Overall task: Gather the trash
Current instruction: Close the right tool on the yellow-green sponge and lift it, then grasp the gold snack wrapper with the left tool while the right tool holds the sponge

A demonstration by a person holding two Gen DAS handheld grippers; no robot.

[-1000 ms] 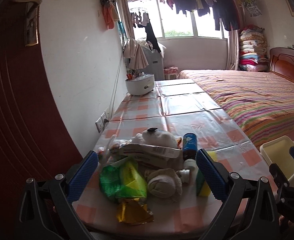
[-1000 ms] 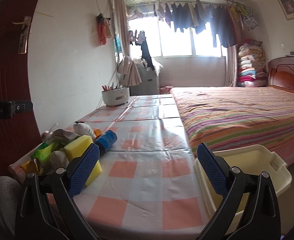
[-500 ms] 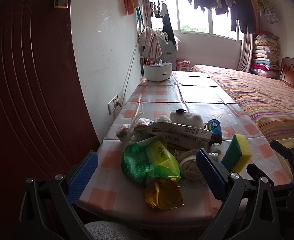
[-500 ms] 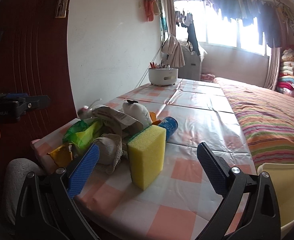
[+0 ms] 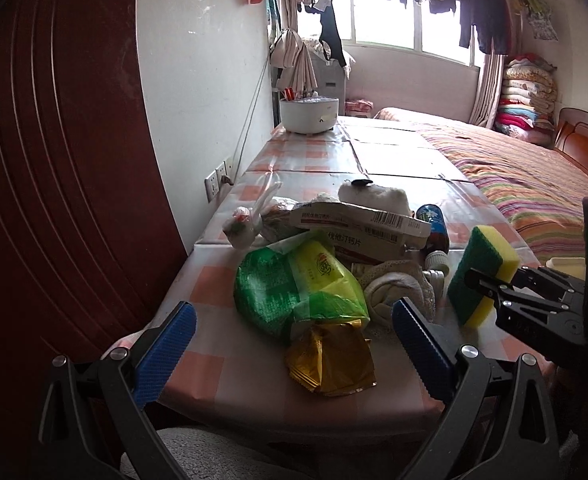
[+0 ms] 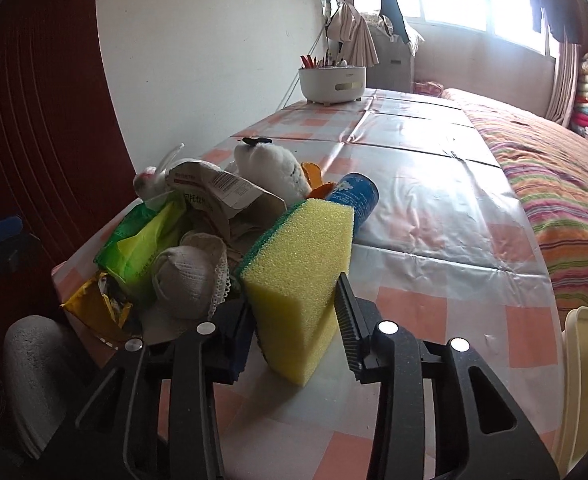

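The right tongs (image 6: 294, 312) have just closed on the yellow sponge (image 6: 301, 264); half a second ago their jaws stood wide apart with the sponge standing free on the table between them, and now both pads press its lower sides, so the first piece of rubbish looks secured and ready to lift. From the left view the same sponge (image 5: 481, 276) shows pinched at its near bottom corner, off to the right of the left tongs (image 5: 290, 344), which have moved closer to the heap and hang open with nothing between their blue pads. Just ahead of them lies a gold wrapper (image 5: 329, 360), then a green and yellow bag (image 5: 294, 284) and a rolled sock (image 5: 393, 292), with a torn cardboard box (image 5: 365, 228) and a blue bottle (image 5: 433, 224) behind. To the right tongs' lower right is the rim of a cream bin (image 6: 585, 384), probably where the sponge should go. Far along the checked table (image 6: 433, 216) stands a white pot (image 6: 329, 80).
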